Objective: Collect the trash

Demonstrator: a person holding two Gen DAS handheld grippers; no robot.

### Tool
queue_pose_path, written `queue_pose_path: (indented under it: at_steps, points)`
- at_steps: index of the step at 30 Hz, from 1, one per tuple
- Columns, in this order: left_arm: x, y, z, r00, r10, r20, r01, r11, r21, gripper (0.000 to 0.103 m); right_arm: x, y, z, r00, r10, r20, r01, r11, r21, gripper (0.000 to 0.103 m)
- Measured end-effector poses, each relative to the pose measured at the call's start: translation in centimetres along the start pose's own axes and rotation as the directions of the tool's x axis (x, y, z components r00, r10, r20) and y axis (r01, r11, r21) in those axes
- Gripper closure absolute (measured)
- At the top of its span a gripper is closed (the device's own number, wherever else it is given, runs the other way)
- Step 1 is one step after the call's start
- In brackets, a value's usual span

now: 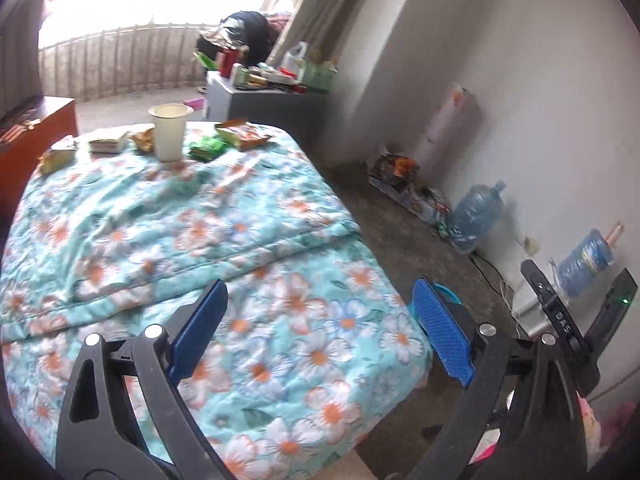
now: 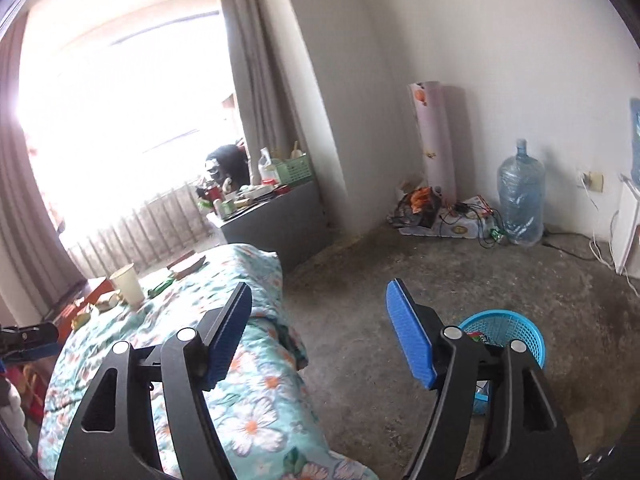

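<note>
At the far end of the floral quilt [image 1: 248,240] lies the trash. It is a white paper cup [image 1: 170,132], a green wrapper [image 1: 208,148], an orange snack packet [image 1: 242,134] and more wrappers [image 1: 108,144] to the cup's left. My left gripper [image 1: 320,286] hangs open over the near part of the bed, with nothing between its blue pads. My right gripper [image 2: 319,285] is open and empty too, above the bed's edge and the floor. A blue mesh basket [image 2: 504,332] stands on the floor behind its right finger, with something inside. The cup [image 2: 128,288] also shows far left.
A grey cabinet [image 2: 276,220] loaded with bottles and a green crate stands beyond the bed, by the curtain. Two water jugs [image 1: 476,212], a rolled mat [image 2: 436,140] and tangled cables [image 2: 452,216] line the right wall. A wooden box [image 1: 36,140] sits left of the bed.
</note>
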State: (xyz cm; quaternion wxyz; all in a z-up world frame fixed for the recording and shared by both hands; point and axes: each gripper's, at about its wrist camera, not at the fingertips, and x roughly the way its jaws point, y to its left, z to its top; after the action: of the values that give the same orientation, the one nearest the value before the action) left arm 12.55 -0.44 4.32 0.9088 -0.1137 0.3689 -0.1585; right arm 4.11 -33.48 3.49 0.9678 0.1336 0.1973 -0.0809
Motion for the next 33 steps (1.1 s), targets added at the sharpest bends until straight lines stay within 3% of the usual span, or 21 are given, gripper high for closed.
queue_pose_path:
  at_steps: [3, 6, 13, 16, 23, 28, 33]
  points:
    - [-3.3, 2.9, -0.6, 0.992, 0.097, 0.076, -0.094, 0.994, -0.054, 0.009, -1.5, 3.5, 0.4, 1.000, 0.004, -0.009, -0.004, 0.997, -0.078, 0.028]
    - [-5.8, 5.0, -2.0, 0.981, 0.145, 0.127, -0.132, 0.986, -0.105, 0.009, -3.4, 7.1, 0.5, 1.000, -0.003, -0.026, -0.001, 0.989, -0.149, 0.027]
    - [-8.0, 7.2, -4.8, 0.977, 0.170, 0.127, -0.149, 0.976, -0.157, 0.009, -7.8, 13.2, -0.5, 1.000, -0.004, -0.015, 0.000, 0.962, -0.273, 0.017]
    - [-7.8, 6.9, -5.3, 0.968, 0.223, 0.113, -0.206, 0.968, -0.143, 0.009, -7.6, 14.5, -1.2, 0.999, -0.011, -0.037, -0.001, 0.951, -0.308, 0.016]
    - [-6.9, 4.3, -6.8, 0.940, 0.319, 0.124, -0.314, 0.948, -0.056, 0.009, -7.2, 13.7, -3.5, 0.998, -0.024, -0.060, 0.003, 0.941, -0.337, 0.016]
    - [-5.5, 2.0, -7.7, 0.953, 0.290, 0.089, -0.292, 0.956, 0.008, 0.009, -7.4, 11.4, -4.4, 0.995, -0.060, -0.077, 0.032, 0.943, -0.330, 0.015]
    - [-5.0, 0.3, -7.8, 0.964, 0.256, 0.073, -0.257, 0.966, 0.004, 0.009, -8.5, 9.6, -4.8, 0.993, -0.103, -0.064, 0.076, 0.939, -0.336, 0.014]
